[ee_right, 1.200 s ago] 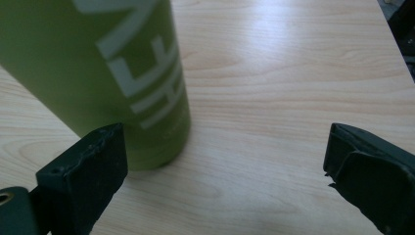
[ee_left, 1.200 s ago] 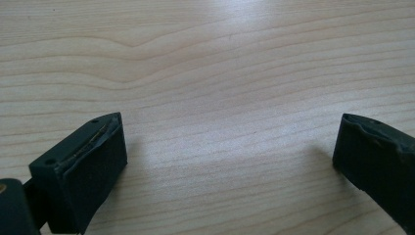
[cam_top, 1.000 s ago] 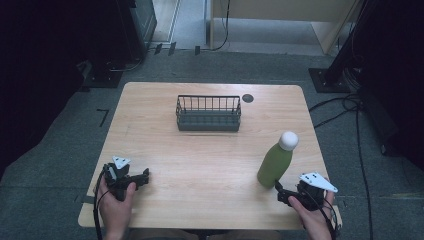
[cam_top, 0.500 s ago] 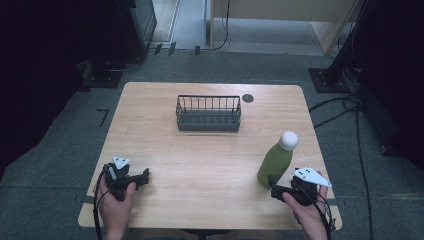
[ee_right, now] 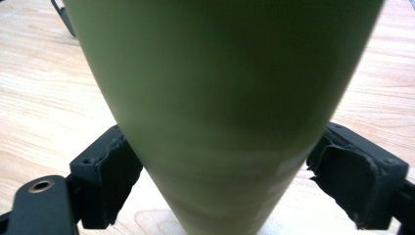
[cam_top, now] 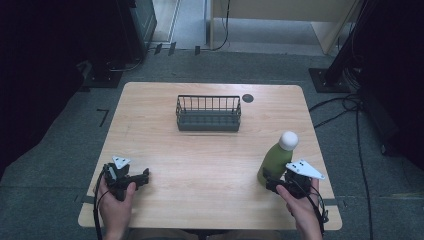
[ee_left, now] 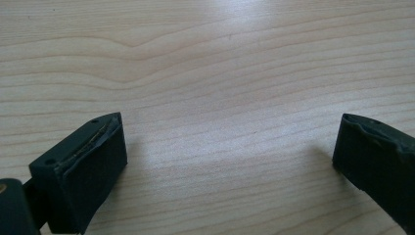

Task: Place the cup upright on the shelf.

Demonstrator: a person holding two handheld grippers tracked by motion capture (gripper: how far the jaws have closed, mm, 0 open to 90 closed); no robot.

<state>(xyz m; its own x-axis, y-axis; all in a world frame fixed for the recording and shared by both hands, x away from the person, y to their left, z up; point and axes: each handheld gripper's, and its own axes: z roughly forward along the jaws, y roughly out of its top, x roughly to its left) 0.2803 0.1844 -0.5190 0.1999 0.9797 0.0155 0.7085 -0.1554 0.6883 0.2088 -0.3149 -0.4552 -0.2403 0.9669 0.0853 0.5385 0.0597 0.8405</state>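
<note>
A green bottle (cam_top: 276, 161) with a white cap stands upright near the table's right front; in the right gripper view the green bottle (ee_right: 220, 98) looms close. My right gripper (cam_top: 270, 184) holds its lower body, both pads (ee_right: 115, 176) pressed against its sides, and the bottle's base rests on the wood. My left gripper (cam_top: 143, 178) lies low over the table at the left front. In the left gripper view the left gripper (ee_left: 230, 156) is wide open over bare wood with nothing between its jaws.
A dark wire basket (cam_top: 208, 114) stands empty at the middle back of the wooden table (cam_top: 200, 165). A small black disc (cam_top: 248, 98) is set into the top behind it. Cables and dark equipment lie on the floor around the table.
My right gripper has slid left and forward to the bottle's base and its jaws now sit against the bottle. The left gripper has stayed in place.
</note>
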